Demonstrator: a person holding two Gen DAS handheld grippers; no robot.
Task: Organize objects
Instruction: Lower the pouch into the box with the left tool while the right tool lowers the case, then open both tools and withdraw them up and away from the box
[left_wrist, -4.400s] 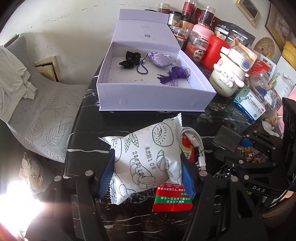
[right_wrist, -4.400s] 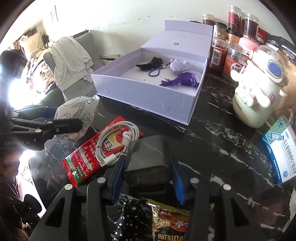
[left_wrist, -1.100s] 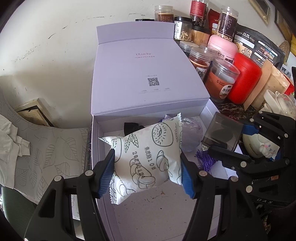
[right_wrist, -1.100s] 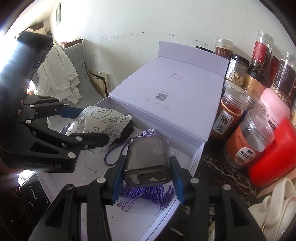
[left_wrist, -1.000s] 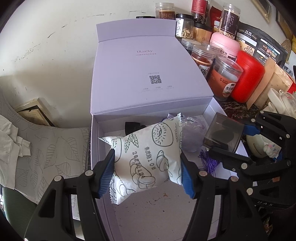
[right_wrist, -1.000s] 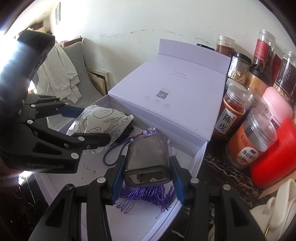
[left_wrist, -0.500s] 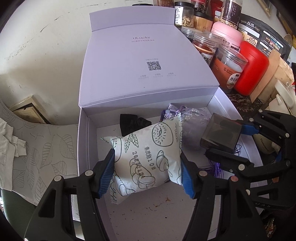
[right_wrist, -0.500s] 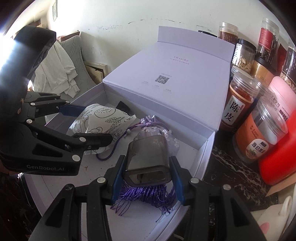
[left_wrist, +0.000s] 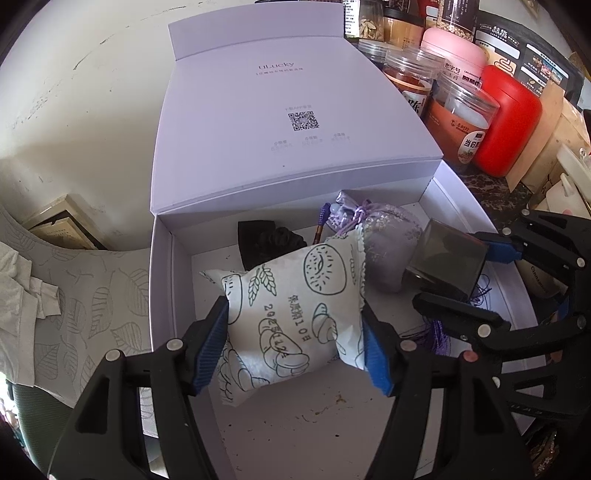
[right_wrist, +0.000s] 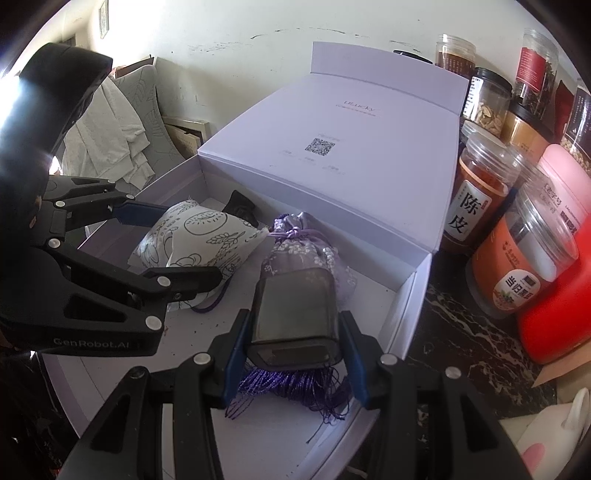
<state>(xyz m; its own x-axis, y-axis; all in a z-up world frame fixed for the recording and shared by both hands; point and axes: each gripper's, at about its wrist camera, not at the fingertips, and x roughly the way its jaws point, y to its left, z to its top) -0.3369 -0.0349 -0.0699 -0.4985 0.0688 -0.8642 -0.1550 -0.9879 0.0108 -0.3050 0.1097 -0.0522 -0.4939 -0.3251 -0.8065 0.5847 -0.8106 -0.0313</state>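
Snack packet (left_wrist: 295, 314) pinched in the left gripper (left_wrist: 295, 343) and grey case (right_wrist: 295, 314) clamped in the right gripper (right_wrist: 293, 354) both hang inside the lavender box (left_wrist: 162, 295) — above its floor, beside the purple sachet (right_wrist: 303, 243) — seemingly poised for release.

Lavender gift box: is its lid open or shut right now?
Open. The lid is flipped back behind the lavender gift box, exposing its floor, where a purple sachet lies inside.
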